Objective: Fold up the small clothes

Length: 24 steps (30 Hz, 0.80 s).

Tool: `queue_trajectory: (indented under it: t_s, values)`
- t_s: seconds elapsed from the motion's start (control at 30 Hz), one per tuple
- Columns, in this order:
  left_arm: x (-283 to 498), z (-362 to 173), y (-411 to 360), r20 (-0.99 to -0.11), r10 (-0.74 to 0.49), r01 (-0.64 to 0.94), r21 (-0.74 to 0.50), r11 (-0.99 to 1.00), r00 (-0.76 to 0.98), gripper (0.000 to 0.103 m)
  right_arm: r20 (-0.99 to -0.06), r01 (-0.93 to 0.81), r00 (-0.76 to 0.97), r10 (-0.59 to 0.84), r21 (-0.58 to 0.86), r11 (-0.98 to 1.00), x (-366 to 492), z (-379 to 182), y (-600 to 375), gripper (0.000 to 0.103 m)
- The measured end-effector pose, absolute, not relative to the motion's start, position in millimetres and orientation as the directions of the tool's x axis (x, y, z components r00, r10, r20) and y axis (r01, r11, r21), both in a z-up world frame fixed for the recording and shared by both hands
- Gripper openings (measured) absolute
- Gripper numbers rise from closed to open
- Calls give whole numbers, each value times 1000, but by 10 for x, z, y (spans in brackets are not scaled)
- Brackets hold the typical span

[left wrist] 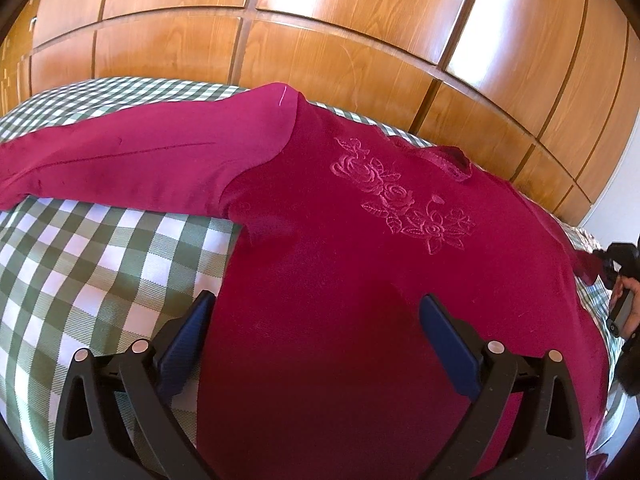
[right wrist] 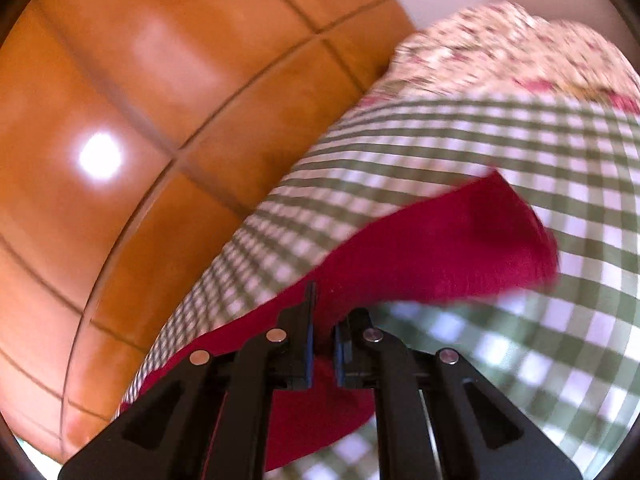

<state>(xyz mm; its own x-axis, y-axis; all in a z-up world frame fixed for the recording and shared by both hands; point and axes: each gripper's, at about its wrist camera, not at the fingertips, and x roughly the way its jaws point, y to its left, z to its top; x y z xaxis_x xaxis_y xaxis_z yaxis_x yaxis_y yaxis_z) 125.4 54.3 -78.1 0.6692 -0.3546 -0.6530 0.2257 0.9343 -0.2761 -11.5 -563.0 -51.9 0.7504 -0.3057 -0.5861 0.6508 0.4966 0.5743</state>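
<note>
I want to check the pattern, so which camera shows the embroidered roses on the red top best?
The left wrist view. The embroidered roses sit sharp and unobstructed on the chest of the red top. The right wrist view is blurred and shows only a sleeve held in the right gripper; no embroidery shows there.

Blurred floral fabric point(right wrist: 520, 52), cropped sleeve point(left wrist: 60, 168).

a home bedroom: a bed under a green checked cover point(left wrist: 80, 264), wooden wardrobe doors point(left wrist: 320, 40) behind it.
</note>
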Motion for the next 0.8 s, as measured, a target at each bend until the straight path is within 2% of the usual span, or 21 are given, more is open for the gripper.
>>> queue_trajectory:
  t_s: [0.13,0.43,0.7,0.8]
  values:
    - [1253,-780,543,-653,-355,226,-276,934,669,99,-557,571,792,-250,530,626,139,-305,-5240,7]
    - [1250,-781,546,-653,-355,226,-276,934,669,99,-532,252,846,17,428,868,807,-92,-3907,7]
    - [1249,-779,551,-652,-357,227,-278,933,669,99,-652,57,755,67,168,984,1311,-332,-2810,11]
    - [1248,-780,552,-652,-357,227,-278,933,669,99,-677,-17,735,30,27,1000,1380,-479,-2455,20]
